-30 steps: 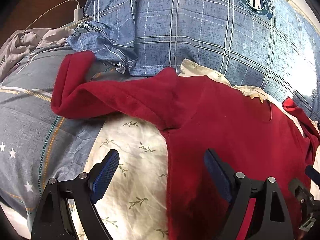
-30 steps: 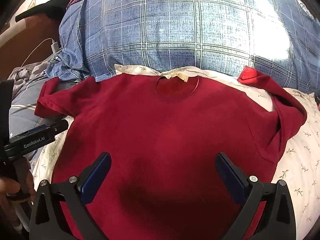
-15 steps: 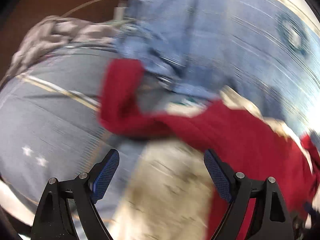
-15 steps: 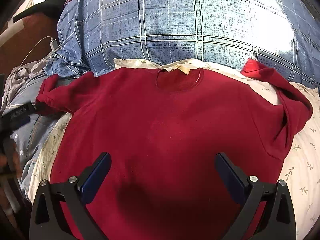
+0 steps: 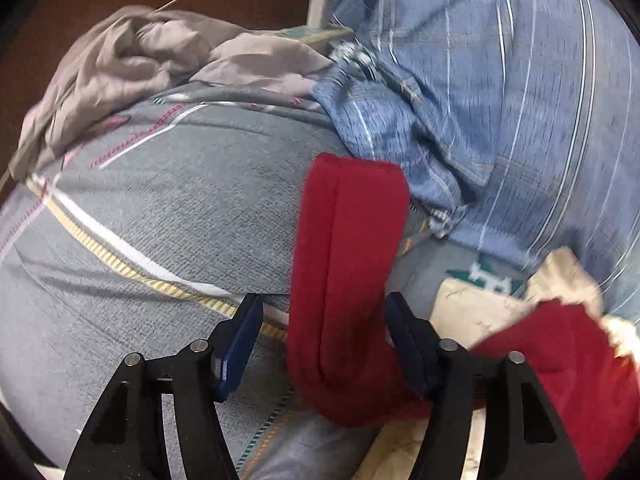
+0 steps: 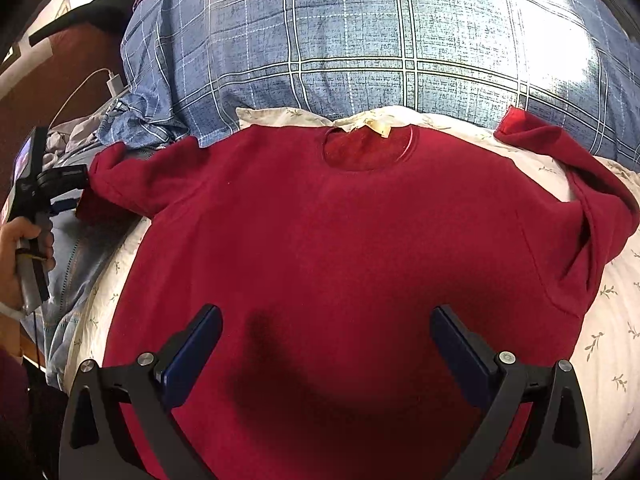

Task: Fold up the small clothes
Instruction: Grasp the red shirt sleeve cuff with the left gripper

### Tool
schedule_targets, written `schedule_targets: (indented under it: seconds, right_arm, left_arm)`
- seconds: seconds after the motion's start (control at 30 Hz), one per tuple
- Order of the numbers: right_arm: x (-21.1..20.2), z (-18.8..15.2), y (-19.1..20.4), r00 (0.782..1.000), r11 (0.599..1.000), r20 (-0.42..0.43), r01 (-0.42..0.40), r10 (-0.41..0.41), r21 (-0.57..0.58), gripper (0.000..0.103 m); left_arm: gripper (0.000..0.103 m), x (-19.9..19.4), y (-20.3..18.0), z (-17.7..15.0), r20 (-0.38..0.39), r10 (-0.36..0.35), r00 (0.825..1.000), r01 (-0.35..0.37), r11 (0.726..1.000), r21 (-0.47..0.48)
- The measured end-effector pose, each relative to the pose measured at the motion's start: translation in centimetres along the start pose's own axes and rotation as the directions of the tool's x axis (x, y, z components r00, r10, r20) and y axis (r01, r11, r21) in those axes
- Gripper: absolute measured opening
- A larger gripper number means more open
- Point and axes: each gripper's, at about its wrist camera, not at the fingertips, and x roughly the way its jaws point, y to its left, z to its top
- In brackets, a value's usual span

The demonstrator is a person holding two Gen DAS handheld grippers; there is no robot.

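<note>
A dark red T-shirt (image 6: 340, 248) lies face up on a white floral sheet (image 6: 612, 320), its collar toward the blue plaid pillow. Its left sleeve (image 5: 344, 264) stretches out over the grey quilt. My left gripper (image 5: 320, 344) is open, with the sleeve lying between its blue pads but not clamped. It also shows in the right wrist view (image 6: 60, 184) at the sleeve's end. My right gripper (image 6: 326, 352) is open and empty above the shirt's lower middle. The right sleeve (image 6: 568, 184) lies crumpled and partly folded over.
A large blue plaid pillow (image 6: 380, 40) lies behind the shirt. A grey striped quilt (image 5: 140, 232) and crumpled grey cloth (image 5: 120, 68) are at the left. A white charger and cable (image 5: 316, 8) lie by the brown headboard.
My left gripper has swung left and moved in on the left sleeve, and its jaws have narrowed around it. The right gripper has barely moved.
</note>
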Motion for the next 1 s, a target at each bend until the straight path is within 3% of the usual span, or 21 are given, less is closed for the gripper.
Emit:
schedule_targets:
  seconds: [0.13,0.3,0.37,0.4,0.43,0.53,0.67,0.77,0.83,0.9,1.0]
  right_arm:
    - [0.8,0.0,-0.1,1.000,1.000,-0.015,-0.019,0.019,0.021,0.103]
    - [1.4,-0.4,0.1,0.999,1.000,-0.029,-0.020,0.020,0.009,0.103]
    - [1.4,-0.4,0.1,0.999,1.000,-0.031,-0.023,0.023,0.005,0.103]
    - [1.3,-0.4,-0.1,0.999,1.000,-0.030,-0.025,0.026,0.011,0.103]
    - [1.2,-0.3,-0.3,0.999,0.999,-0.029,-0.026,0.027,0.018,0.103]
    - [0.9,-0.3,-0.8,0.999,0.999,-0.026,-0.027,0.028,0.031,0.103]
    - [0.5,-0.2,-1.6,1.000,0.998,-0.013,-0.021,0.022,0.051,0.103]
    - [0.1,-0.1,-2.3,1.000,0.996,-0.003,-0.028,0.028,0.084,0.103]
    - [-0.3,0.0,-2.7,1.000,0.994,0.011,-0.029,0.028,0.101,0.103]
    - [-0.7,0.0,-3.3,0.999,0.993,0.026,-0.027,0.025,0.115,0.103]
    - [-1.5,0.3,-4.5,0.999,0.990,0.042,-0.019,0.013,0.141,0.103]
  left_arm:
    - [0.076,0.7,0.4,0.7,0.021,-0.002,1.000,0.002,1.000,-0.004]
    - [0.077,2.2,-2.0,0.6,0.046,0.087,0.995,-0.091,0.990,0.107]
    - [0.058,2.8,-2.9,0.7,0.064,0.095,0.993,-0.103,0.984,0.144]
    - [0.019,3.2,-2.8,0.9,0.054,0.076,0.996,-0.083,0.986,0.143]
    - [0.013,3.8,-2.4,1.2,0.014,0.042,0.999,-0.043,0.992,0.116]
    - [0.011,3.1,-1.3,2.3,-0.022,-0.065,0.998,0.066,0.997,0.051]
    - [0.010,-2.7,-2.4,4.4,0.096,-0.154,0.983,0.144,0.984,0.104]
    - [0.010,-8.4,-3.8,6.5,0.200,-0.235,0.951,0.206,0.966,0.153]
    - [0.010,-12.2,-5.2,7.5,0.243,-0.314,0.918,0.272,0.943,0.191]
    - [0.010,-14.8,-6.6,7.5,0.260,-0.374,0.890,0.322,0.920,0.221]
    - [0.011,-18.3,-9.3,6.4,0.242,-0.495,0.834,0.427,0.858,0.284]
